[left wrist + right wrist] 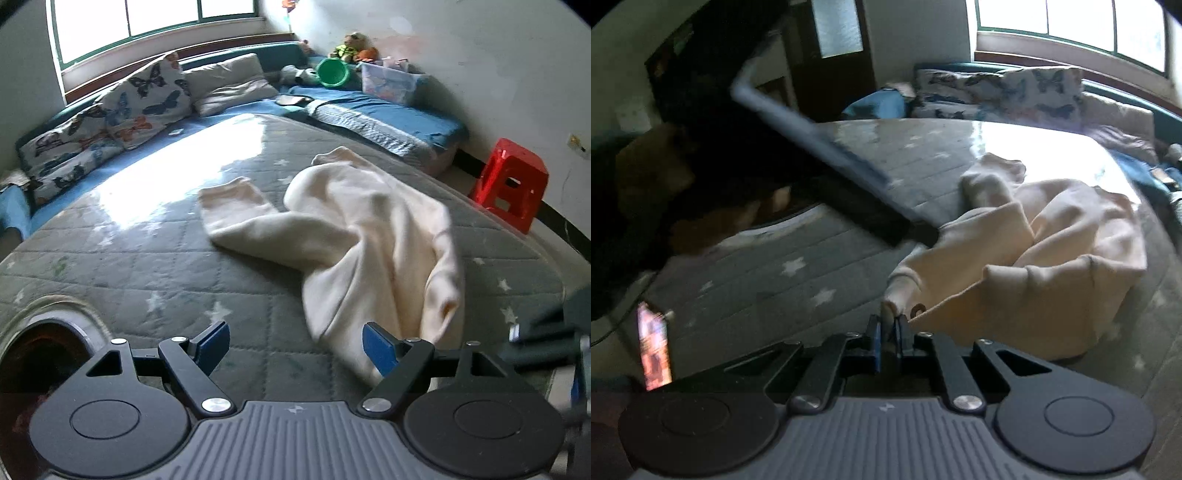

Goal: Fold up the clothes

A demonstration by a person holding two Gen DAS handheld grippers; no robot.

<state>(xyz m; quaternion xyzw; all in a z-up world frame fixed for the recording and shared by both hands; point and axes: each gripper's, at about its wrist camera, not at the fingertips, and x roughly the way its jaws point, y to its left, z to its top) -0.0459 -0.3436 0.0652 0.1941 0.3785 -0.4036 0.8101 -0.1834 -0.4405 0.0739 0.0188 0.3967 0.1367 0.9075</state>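
Observation:
A cream hooded sweatshirt (369,236) lies crumpled on the grey quilted mattress (147,266), one sleeve stretched to the left. My left gripper (295,347) is open and empty, just above the mattress, its right finger beside the garment's near edge. In the right wrist view my right gripper (888,338) is shut on an edge of the sweatshirt (1052,251) next to a metal eyelet. The left gripper's body (827,173) crosses that view as a dark blurred bar.
Butterfly-print pillows (122,110) and a blue mat lie at the mattress's far side. A green bucket (332,72), a clear storage box (388,81) and toys sit at the back. A red plastic stool (513,184) stands right. A lit phone (655,350) stands left.

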